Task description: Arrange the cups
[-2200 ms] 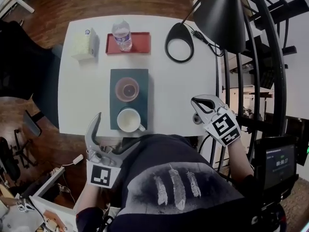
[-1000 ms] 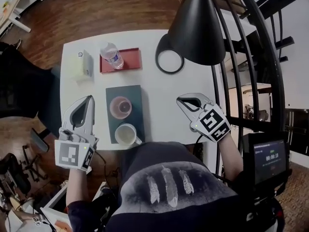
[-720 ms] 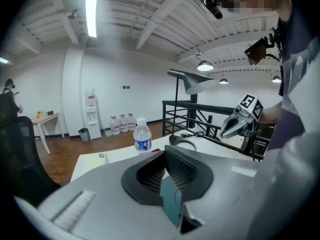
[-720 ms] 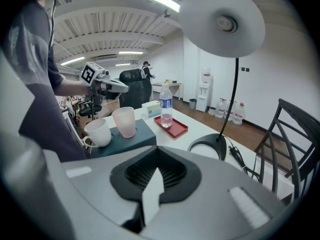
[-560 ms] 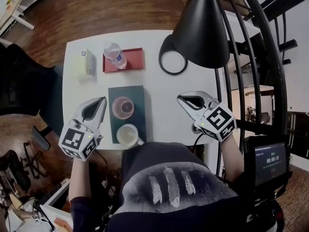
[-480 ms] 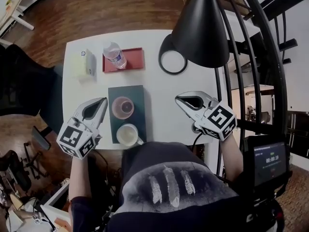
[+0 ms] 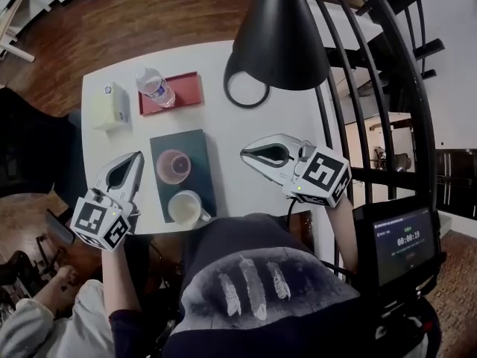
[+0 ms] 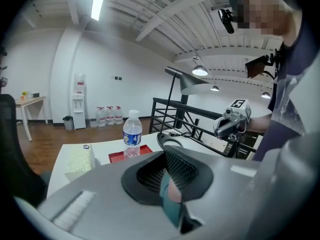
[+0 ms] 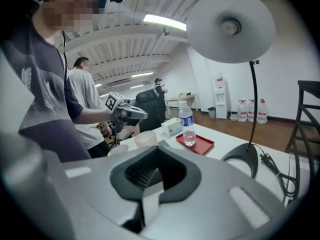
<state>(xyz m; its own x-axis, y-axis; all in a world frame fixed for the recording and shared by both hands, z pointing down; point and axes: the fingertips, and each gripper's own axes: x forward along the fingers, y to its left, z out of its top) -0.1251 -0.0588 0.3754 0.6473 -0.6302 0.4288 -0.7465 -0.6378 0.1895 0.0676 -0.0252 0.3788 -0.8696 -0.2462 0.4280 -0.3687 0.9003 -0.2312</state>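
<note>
Left claw (image 7: 136,159): pressed together, nothing pinched. Held above the left part of the white table (image 7: 223,129), tips pointing away from the person, marker cube back past the near edge. Apart from both cups.

Right claw (image 7: 246,154): pressed together as well, nothing between the jaws. Held above the table to the right of the dark teal mat (image 7: 198,145), tips pointing left toward it. No contact with mat or cups.

Between the two claws: the mat, lengthwise from near to far. On its far half, pink cup (image 7: 173,165), upright, just to the right of the left claw's tips. On its near half, white cup (image 7: 183,209), upright, handle to the right, close to the table's near edge. Cups close together, one behind the other; touching or not, cannot tell.

Beyond the mat: red tray (image 7: 188,89) with a water bottle (image 7: 153,86) standing at its left end. Left of the tray, tissue box (image 7: 104,107). Right of the tray, round black lamp base (image 7: 232,95), black lamp shade (image 7: 279,32) overhanging the far right part of the table.
</note>
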